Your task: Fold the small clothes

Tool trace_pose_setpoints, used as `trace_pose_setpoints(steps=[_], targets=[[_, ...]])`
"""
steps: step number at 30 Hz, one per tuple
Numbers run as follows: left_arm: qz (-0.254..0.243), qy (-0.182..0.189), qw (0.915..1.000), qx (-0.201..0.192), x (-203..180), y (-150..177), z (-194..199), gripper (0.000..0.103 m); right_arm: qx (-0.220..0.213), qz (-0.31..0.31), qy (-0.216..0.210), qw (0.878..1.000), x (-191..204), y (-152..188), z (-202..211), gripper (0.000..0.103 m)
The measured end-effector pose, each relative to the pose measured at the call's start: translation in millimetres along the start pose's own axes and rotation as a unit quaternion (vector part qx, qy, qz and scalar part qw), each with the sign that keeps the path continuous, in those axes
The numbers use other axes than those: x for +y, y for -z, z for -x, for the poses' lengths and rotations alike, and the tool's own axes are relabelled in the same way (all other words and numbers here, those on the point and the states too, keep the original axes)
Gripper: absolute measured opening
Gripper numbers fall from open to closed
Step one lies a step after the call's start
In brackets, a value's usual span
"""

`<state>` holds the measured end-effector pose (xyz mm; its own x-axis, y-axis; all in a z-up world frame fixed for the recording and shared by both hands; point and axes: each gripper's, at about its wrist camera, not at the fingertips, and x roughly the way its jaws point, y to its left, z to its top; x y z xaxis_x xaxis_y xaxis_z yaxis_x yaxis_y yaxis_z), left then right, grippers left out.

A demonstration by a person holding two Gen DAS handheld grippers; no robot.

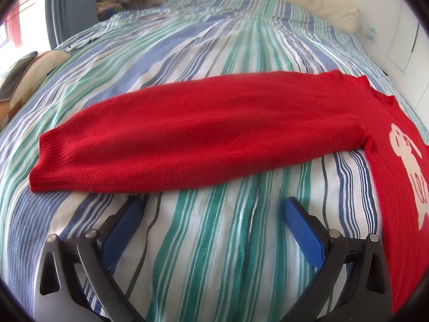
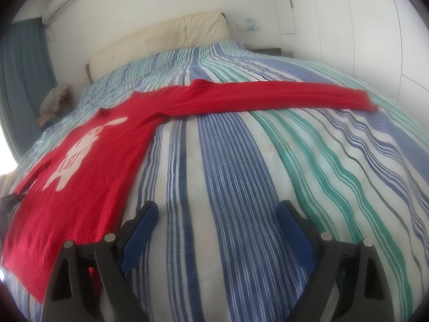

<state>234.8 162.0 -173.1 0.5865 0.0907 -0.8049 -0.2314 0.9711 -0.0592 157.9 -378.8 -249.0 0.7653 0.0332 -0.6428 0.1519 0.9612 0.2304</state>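
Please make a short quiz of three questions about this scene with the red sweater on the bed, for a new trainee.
1. True or false: the left gripper is shut on the long red knitted sleeve.
2. Multiple choice: the red knitted sweater with the white animal figure lies on
A. a bare wooden floor
B. a blue, green and white striped bed cover
C. a glass table
3. Fill in: the jaws of the right gripper stand ____.

Key
1. False: its jaws stand open, just short of the sleeve, holding nothing.
2. B
3. open
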Motion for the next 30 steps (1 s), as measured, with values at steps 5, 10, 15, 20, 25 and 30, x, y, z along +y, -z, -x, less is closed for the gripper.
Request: trace_pose_setpoints(steps=[5,10,15,20,25,30], targets=[[0.000,0.000,1.0000,0.000,0,0,0,0.103,0.000,0.000,0.000,1.000,1,-1,0,0.089],[0.000,0.000,1.0000,0.000,0,0,0,0.103,0.001,0.002,0.002,1.000,2,-2,0,0.089],[0.000,-0.003,1.0000,-0.002,0,0,0,0.103,0.003,0.002,0.004,1.000,3,-2,-1,0.089],[-0.001,-0.005,1.0000,0.000,-2,-1,-1,0.103,0.035,-0.033,-0.051,0.998,-15,-27,8,0.089],[0.004,-0.004,0.9999,0.009,-3,-3,-1,0.103,0.011,-0.152,-0.058,0.987,-105,-90,23,0.089],[0.012,0.012,0.9995,0.025,-1,2,10,0.103,-0.023,-0.350,-0.081,0.933,-208,-112,14,0.089]])
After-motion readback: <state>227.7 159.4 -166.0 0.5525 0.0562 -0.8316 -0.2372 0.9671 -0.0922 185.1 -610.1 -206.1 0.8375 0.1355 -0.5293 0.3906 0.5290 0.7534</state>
